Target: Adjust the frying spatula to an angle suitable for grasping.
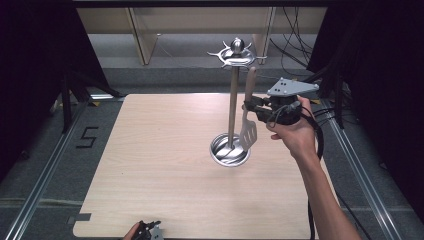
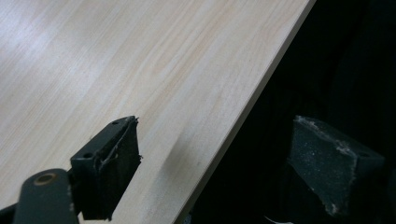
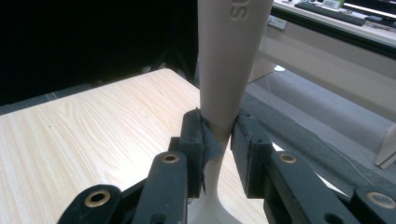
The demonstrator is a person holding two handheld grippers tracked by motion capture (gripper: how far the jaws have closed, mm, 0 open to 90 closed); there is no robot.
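1. High view: slotted spatula (image 1: 248, 131) held upright beside the pole of the utensil stand (image 1: 232, 107), blade low over the stand's round steel base (image 1: 229, 150), handle top near the hook ring (image 1: 237, 54) but not visibly hooked.
2. Right gripper view: right claw (image 3: 219, 140) clamped on the spatula (image 3: 224, 70) where the pale handle tapers into its narrow neck; pads press both sides.
3. Handling estimate: light, stiff plastic or nylon, smooth and rounded, so it may pivot or slip in the pads. The neck is a fair hold; the wider handle just above would likely resist twist better.
4. Stand judged top-heavy on a small base: a knock on the pole could tip it.
5. Left claw (image 2: 210, 163) wide apart, holding nothing, at the near edge of the counter (image 2: 140, 70).
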